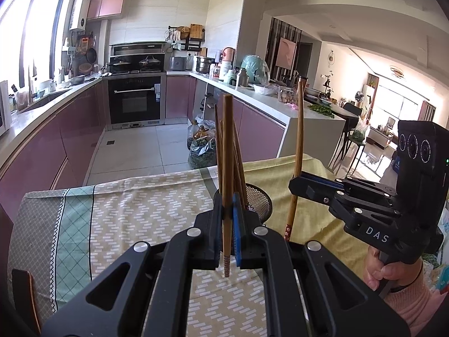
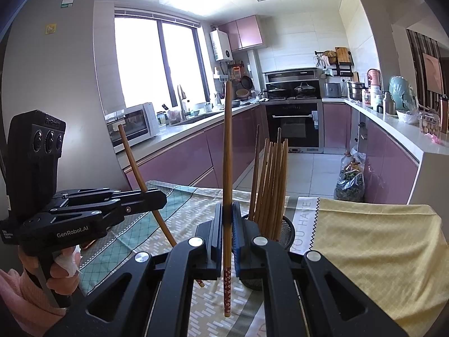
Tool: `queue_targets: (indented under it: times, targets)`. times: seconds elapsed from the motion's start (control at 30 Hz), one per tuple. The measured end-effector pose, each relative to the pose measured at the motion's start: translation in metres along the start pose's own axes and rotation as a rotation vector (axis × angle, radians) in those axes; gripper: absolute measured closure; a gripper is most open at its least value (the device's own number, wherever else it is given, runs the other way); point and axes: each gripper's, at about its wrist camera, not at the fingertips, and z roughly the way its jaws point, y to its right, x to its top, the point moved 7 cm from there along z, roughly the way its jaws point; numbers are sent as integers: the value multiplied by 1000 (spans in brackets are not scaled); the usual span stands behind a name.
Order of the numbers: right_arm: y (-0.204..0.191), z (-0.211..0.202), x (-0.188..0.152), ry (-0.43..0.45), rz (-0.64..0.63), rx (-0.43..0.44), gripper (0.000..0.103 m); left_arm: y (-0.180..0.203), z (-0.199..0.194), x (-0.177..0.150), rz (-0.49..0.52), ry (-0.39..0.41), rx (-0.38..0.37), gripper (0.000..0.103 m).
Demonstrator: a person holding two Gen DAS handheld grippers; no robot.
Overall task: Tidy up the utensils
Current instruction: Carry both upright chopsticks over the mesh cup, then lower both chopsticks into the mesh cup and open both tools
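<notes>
Table w/ patterned cloths; mesh holder w/ chopsticks on it.

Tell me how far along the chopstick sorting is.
Done: a bunch of chopsticks already stands in the mesh holder. In hand: the left tool and right tool each clamp one chopstick. Left: dropping those two in; no loose ones show on the tablecloth.

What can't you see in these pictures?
- Holder, left view: the left gripper and its chopstick hide most of it.
- Holder's base, right view: behind the right gripper.
- Chopstick tip patterns: too small to read.
- How many chopsticks stand in the holder: they overlap.
</notes>
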Motion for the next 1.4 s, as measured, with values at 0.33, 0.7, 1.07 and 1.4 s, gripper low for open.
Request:
queue_targets:
  times: [0.33,0.7,1.07,1.4]
  targets:
    - [0,-4,8,26,-3,-2,98,6,0,12,14,21,-2,96]
    - [0,-6,17,46,-10,-5,98,6,-4,23,22,51,-1,96]
    - [3,-8,25,66,-2,-12,98,13,-11,37,36,86,-4,96]
    - [2,-4,36,82,-4,-18,98,15,-21,42,33,109,-14,96]
